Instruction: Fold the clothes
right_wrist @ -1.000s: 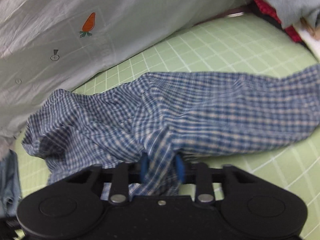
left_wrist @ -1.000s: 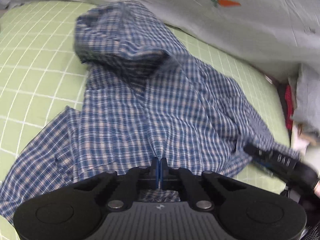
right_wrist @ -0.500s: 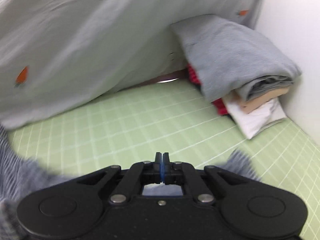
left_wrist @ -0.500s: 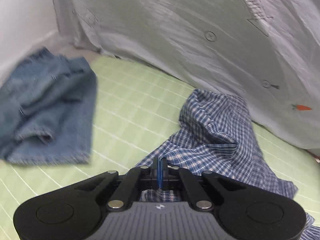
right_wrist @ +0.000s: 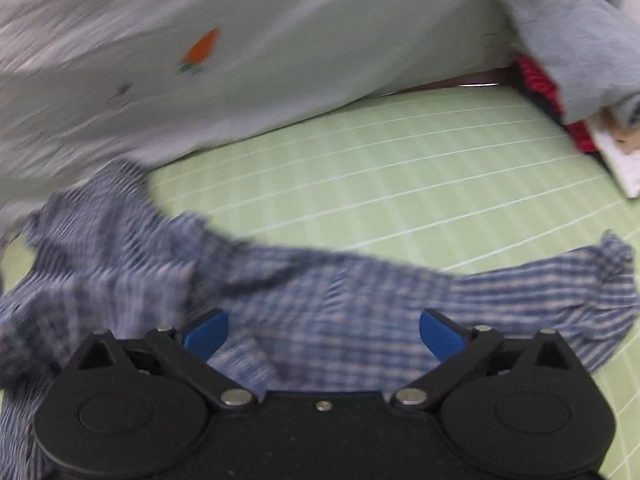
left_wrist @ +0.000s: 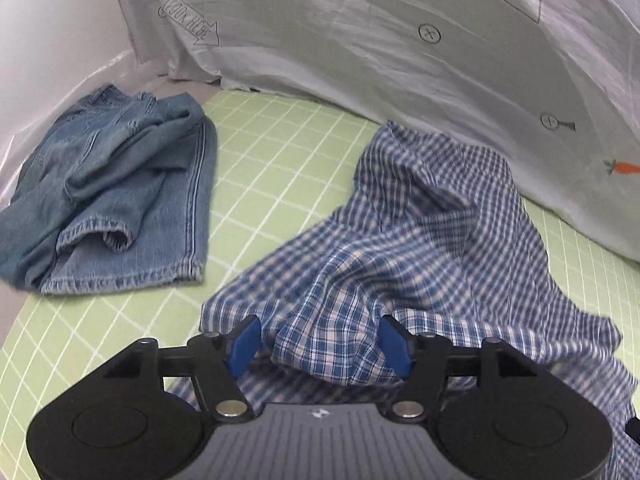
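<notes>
A blue and white checked shirt [left_wrist: 420, 240] lies crumpled on the green grid mat [left_wrist: 280, 152]. My left gripper [left_wrist: 320, 346] is open, its blue pads spread either side of a fold of the shirt that lies loose between them. In the right wrist view the same shirt [right_wrist: 320, 300] stretches blurred across the mat [right_wrist: 400, 168], a sleeve end at the right. My right gripper [right_wrist: 324, 334] is open wide over the cloth, gripping nothing.
Crumpled blue jeans [left_wrist: 116, 196] lie at the mat's left. A grey printed sheet [left_wrist: 380, 40] with a carrot motif hangs behind the mat. Folded grey, red and white clothes [right_wrist: 580, 64] are stacked at the far right. A white wall [left_wrist: 48, 40] stands on the left.
Both grippers were shut half a second ago and now stand open. The shirt has dropped from them onto the mat. The right view has swung back down towards the shirt.
</notes>
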`<state>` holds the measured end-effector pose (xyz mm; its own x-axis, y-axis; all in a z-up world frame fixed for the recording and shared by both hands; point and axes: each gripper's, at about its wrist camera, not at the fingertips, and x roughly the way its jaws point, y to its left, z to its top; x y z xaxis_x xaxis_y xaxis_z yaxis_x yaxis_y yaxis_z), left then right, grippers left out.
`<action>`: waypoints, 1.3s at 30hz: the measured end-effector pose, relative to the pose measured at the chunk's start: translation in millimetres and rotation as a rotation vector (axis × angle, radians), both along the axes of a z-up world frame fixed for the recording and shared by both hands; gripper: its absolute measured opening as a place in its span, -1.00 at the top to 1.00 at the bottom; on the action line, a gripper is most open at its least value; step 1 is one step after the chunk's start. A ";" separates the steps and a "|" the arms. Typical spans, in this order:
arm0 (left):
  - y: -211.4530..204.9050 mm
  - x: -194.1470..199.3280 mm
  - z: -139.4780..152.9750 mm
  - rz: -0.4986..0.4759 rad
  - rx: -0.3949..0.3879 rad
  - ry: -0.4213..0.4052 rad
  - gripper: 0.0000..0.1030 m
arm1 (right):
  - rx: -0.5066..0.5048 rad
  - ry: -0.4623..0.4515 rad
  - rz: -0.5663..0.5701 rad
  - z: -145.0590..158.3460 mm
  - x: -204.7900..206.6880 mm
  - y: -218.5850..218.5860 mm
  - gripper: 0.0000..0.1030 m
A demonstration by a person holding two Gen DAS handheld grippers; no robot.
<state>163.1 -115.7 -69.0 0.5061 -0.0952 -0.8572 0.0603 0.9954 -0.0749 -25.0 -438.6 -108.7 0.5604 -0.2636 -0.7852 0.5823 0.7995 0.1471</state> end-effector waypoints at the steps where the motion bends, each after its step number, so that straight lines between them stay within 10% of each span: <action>1: 0.7 -4.3 -3.5 -0.005 -0.001 0.018 -0.28 | 0.001 0.005 0.037 0.4 2.0 9.0 -1.00; 20: 17.1 -16.4 -11.0 0.051 -0.047 0.050 -0.40 | 0.236 0.073 0.287 -33.3 44.5 62.9 -0.55; 25: 18.3 -21.9 -10.1 0.044 -0.065 0.054 -0.40 | 0.240 0.045 0.329 -32.8 46.0 59.7 0.89; 28: 15.4 -25.7 -10.6 0.018 -0.080 0.058 -0.34 | 0.213 0.005 0.321 -25.3 33.4 54.9 0.96; 32: 6.0 -30.5 -13.6 -0.029 -0.123 0.080 0.27 | 0.066 -0.034 0.249 -6.1 -3.4 41.1 0.97; 39: -34.7 -39.0 -18.7 -0.143 -0.141 0.113 0.27 | -0.082 -0.003 -0.010 6.3 -49.1 -7.7 0.97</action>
<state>124.1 -150.4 -87.6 0.3803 -0.2820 -0.8808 0.1833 0.9565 -0.2271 -74.1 -446.3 -102.5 0.5601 -0.3322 -0.7589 0.5896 0.8034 0.0835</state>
